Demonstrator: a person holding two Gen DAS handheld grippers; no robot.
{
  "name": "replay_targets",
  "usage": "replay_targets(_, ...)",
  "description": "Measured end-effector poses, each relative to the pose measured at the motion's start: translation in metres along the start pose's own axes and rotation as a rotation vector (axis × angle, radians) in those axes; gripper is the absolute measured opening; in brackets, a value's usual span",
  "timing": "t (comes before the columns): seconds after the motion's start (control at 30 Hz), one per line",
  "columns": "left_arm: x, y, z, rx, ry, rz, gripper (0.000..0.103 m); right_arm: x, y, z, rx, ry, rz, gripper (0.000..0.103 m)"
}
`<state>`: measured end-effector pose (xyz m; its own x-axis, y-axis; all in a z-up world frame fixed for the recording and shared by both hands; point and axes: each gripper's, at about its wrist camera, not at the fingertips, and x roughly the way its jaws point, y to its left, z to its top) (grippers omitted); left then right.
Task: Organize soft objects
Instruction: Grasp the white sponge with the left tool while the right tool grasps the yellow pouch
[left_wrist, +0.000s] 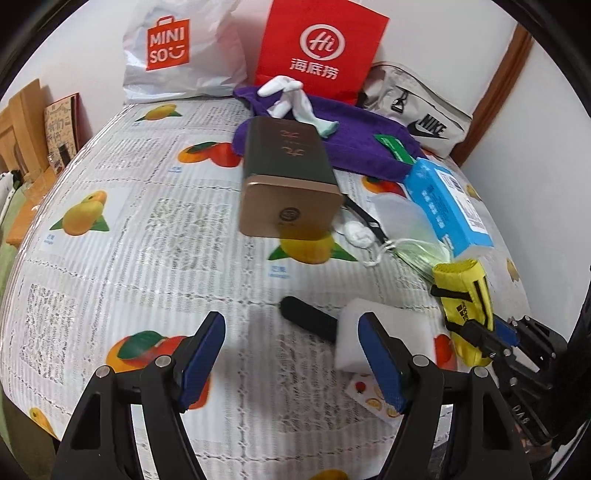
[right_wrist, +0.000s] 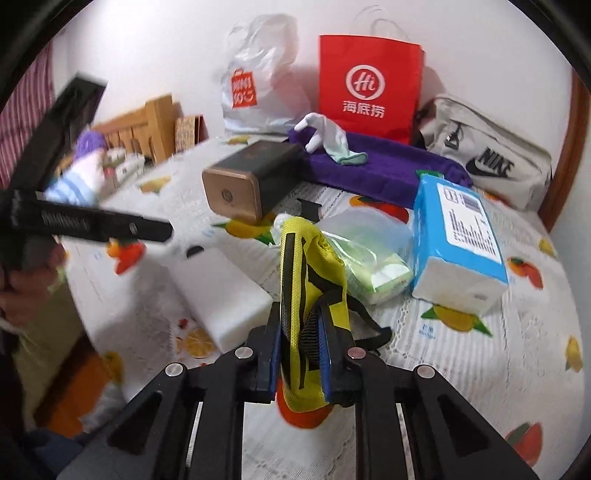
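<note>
Yellow pouch (right_wrist: 314, 280) with black stripes at 6 o'clock. Blue pads (left_wrist: 201, 354) on black fingers. White cloth (left_wrist: 110, 240) with orange and yellow fruit pictures. Red bag (left_wrist: 317, 48) at 12 o'clock. Purple towel (left_wrist: 354, 140), white socks (left_wrist: 291, 99), blue tissue pack (left_wrist: 447, 206), gold-and-dark-green tin (left_wrist: 288, 177).

We see the yellow pouch (right_wrist: 314, 295) with black straps clamped upright between the right gripper (right_wrist: 301, 360) pads, lifted off the tablecloth. The white sponge block (right_wrist: 221, 295) lies flat beside it. White socks (left_wrist: 291, 101) rest crumpled on the purple cloth (left_wrist: 354, 140).
</note>
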<state>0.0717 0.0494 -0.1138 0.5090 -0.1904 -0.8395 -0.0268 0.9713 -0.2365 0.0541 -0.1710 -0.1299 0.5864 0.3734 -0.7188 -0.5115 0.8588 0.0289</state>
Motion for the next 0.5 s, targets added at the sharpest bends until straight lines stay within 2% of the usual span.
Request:
replay_targets(0.23, 0.003, -0.028, -0.006, 0.058, 0.020, -0.051, 0.081, -0.026, -0.032, -0.008, 0.159, -0.010, 0.003, 0.016)
replay_targets(0.4, 0.008, -0.049, -0.008, 0.106, 0.032, -0.101, 0.086, -0.039, -0.055, -0.015, 0.216, -0.026, -0.052, 0.016)
replay_targets(0.5, 0.017, -0.061, -0.009, 0.142, 0.052, -0.086, 0.086, -0.038, -0.063, -0.020, 0.238, -0.022, -0.066, 0.016)
